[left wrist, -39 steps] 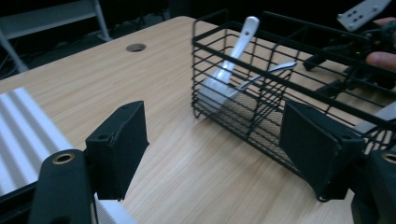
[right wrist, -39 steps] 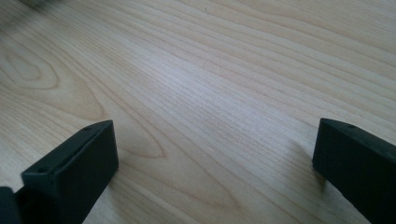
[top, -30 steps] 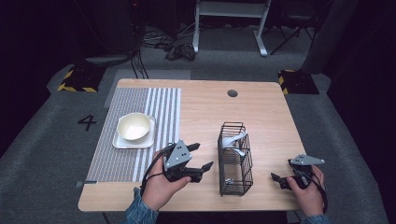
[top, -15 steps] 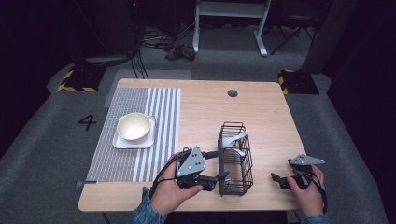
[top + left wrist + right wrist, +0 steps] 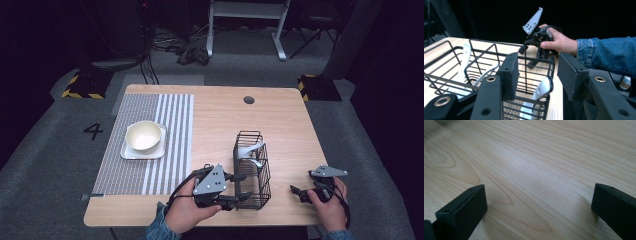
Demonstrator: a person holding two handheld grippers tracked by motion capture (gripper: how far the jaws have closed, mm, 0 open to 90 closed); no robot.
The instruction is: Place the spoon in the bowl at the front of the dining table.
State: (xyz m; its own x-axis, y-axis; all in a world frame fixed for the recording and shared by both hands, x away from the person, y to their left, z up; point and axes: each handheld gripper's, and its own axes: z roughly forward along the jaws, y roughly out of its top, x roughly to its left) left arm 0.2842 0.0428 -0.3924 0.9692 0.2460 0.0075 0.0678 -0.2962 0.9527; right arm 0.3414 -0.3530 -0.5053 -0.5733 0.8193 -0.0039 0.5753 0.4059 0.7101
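Wooden table (image 5: 220, 115) on grey floor marked "4" (image 5: 93, 131). High view: striped mat (image 5: 150, 140) bearing a bowl (image 5: 144, 136) on a square plate (image 5: 129, 152); wire basket (image 5: 251, 170) right of centre; left gripper (image 5: 239, 186) at its near wall; right gripper (image 5: 296, 192) apart. Left gripper view: jaws parted, straddling the basket's corner; white utensils (image 5: 541, 90) inside. Right gripper view: jaws wide over bare wood.

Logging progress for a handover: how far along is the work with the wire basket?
Done: the bowl sits on its plate on the mat. In hand: the left hand-held gripper, open, is at the wire basket, jaws either side of its near end wall, nothing gripped. Left: the white utensils lie in the basket; the right hand-held gripper rests open over bare table.
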